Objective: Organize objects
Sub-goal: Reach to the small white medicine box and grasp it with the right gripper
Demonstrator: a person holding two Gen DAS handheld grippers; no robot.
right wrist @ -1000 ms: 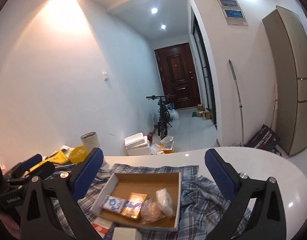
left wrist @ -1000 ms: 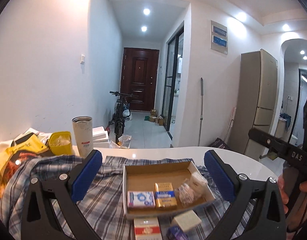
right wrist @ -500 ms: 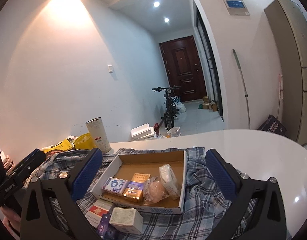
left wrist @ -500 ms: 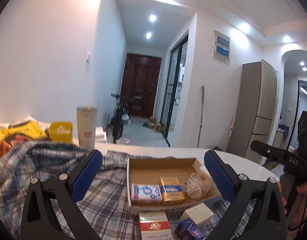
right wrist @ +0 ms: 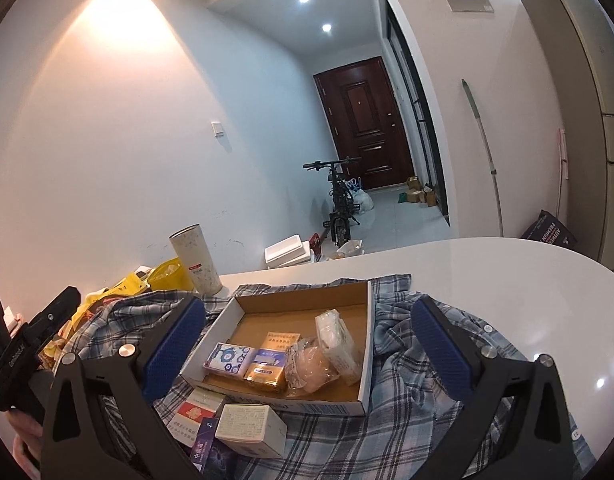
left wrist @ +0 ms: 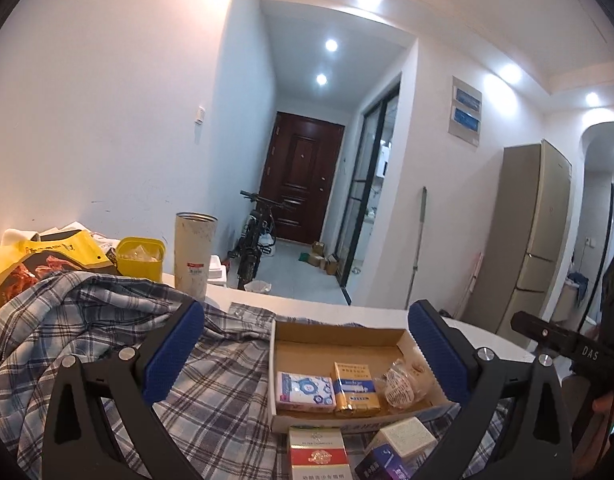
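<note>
The right hand-held gripper point(right wrist: 307, 344), spread wide and empty, hovers nearer the white rectangular cardboard carton point(right wrist: 251, 426), lying crosswise below, outside the shallow cardboard tray point(right wrist: 369, 344).

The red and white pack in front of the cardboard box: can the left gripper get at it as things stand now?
Probably yes. The left gripper is open and holds nothing, and the red and white pack lies uncovered on the plaid shirt, just before the cardboard box.
</note>
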